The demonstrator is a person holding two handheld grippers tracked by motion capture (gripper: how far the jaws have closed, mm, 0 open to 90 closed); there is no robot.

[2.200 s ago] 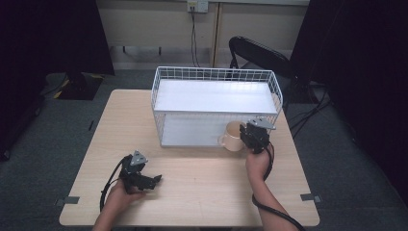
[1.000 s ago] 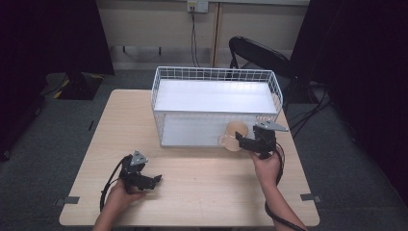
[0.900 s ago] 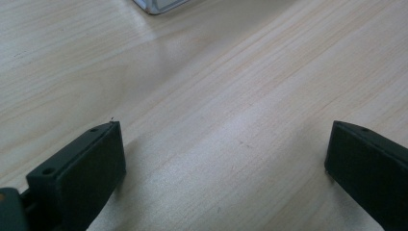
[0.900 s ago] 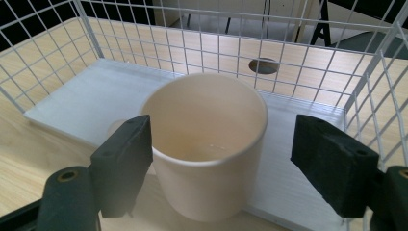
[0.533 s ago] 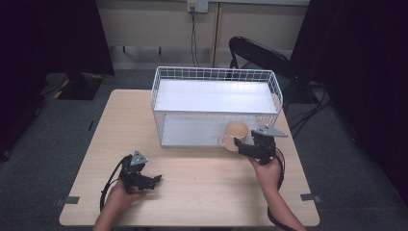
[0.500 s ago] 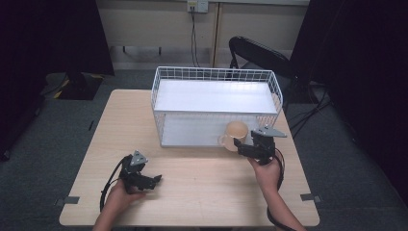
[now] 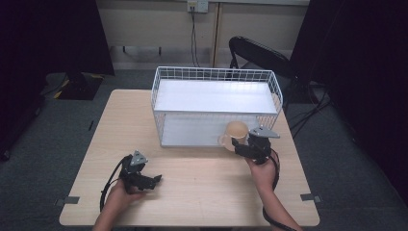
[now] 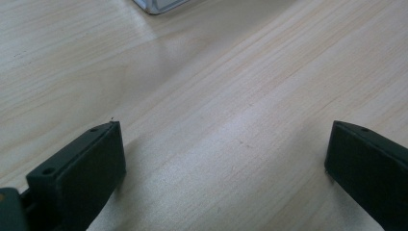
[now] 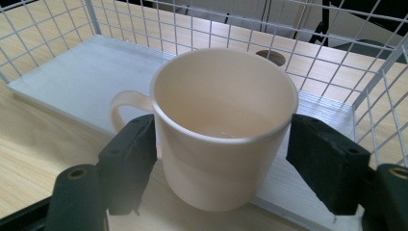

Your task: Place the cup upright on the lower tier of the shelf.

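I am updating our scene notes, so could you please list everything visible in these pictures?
Mug: one, cream, upright at the shelf's front right, between the right gripper's jaws.
Wire shelf rack: one, white, two boards, at the table's far middle.
Table: one, light wood.
Chair: one, black, behind the table.
Wall socket: one, white, with a cable hanging.
Left gripper: one, black, open, resting on the table near left.
Right gripper: one, black, clasping the mug.
Forearms: two, entering from the near edge.
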